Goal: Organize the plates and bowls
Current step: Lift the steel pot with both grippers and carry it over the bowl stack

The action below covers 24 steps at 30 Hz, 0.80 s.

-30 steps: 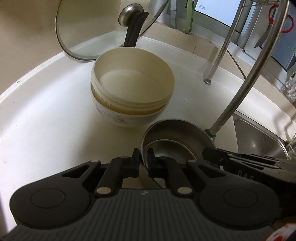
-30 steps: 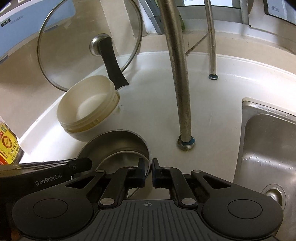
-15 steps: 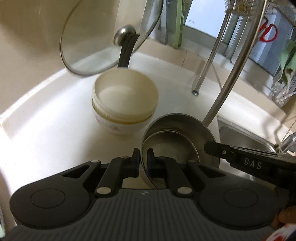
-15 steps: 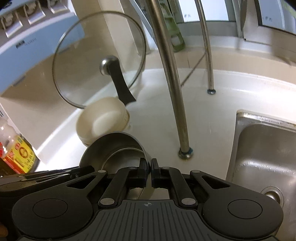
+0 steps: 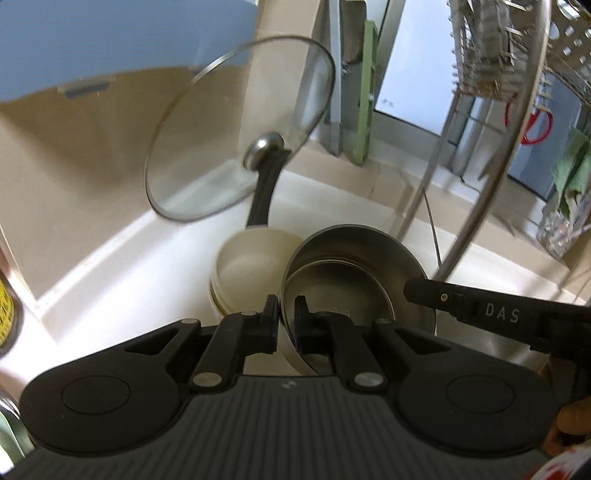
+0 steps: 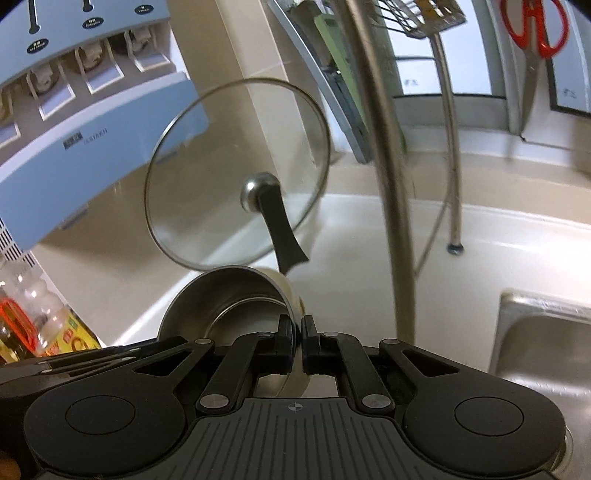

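A stack of steel bowls (image 5: 354, 273) is held up above the white counter. My left gripper (image 5: 286, 317) is shut on its left rim. My right gripper (image 6: 298, 338) is shut on its right rim, and the steel bowls (image 6: 221, 299) fill the lower middle of the right wrist view. A cream bowl stack (image 5: 251, 269) with a flower pattern stands on the counter just behind and left of the steel bowls. In the right wrist view only a sliver of the cream bowls (image 6: 291, 291) shows behind the steel rim.
A glass pot lid (image 5: 236, 129) with a black handle leans against the back wall. Steel rack legs (image 6: 391, 184) rise at the right, with a sink (image 6: 543, 339) beyond. Oil bottles (image 6: 33, 317) stand at the left. Red scissors (image 6: 535, 26) hang above.
Both grippers have lifted the steel bowls up off the counter. The cream bowls and the counter have dropped lower and farther away in both views.
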Each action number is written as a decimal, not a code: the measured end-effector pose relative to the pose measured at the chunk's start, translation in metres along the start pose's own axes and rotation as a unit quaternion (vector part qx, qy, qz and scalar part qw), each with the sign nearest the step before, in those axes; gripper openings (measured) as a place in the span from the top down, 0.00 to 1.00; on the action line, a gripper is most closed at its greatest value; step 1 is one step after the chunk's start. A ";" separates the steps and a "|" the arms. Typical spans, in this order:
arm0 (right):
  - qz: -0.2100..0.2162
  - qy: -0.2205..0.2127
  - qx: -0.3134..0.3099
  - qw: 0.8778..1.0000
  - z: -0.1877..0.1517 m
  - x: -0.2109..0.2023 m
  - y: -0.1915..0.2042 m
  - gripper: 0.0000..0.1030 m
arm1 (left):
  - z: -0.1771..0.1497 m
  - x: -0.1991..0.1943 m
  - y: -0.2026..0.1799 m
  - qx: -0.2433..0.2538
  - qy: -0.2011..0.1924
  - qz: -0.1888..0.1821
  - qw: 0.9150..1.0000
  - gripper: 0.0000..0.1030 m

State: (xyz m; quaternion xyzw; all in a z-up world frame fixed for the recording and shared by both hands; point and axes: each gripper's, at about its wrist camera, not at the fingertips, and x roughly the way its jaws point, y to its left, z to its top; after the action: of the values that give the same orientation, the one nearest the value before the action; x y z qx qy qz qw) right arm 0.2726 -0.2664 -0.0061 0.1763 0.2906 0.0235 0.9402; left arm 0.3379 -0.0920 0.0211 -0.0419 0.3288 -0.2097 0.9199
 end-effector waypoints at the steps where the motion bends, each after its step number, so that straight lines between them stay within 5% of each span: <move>1: 0.001 -0.002 0.000 1.000 0.002 0.003 0.001 0.95 | 0.003 0.001 0.001 0.000 -0.003 0.002 1.000 0.93; 14: 0.001 -0.018 -0.008 1.000 0.026 0.049 0.013 0.95 | 0.034 0.030 0.021 -0.011 -0.007 0.027 1.000 0.93; 24: -0.002 0.010 -0.004 1.000 0.025 0.081 0.009 0.95 | 0.032 0.054 0.034 -0.023 0.017 0.040 0.999 0.93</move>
State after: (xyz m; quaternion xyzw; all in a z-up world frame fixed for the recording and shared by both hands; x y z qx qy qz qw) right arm 0.3539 -0.2538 -0.0277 0.1716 0.2999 0.0247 0.9381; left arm 0.4077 -0.0853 0.0075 -0.0461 0.3505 -0.1654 0.9207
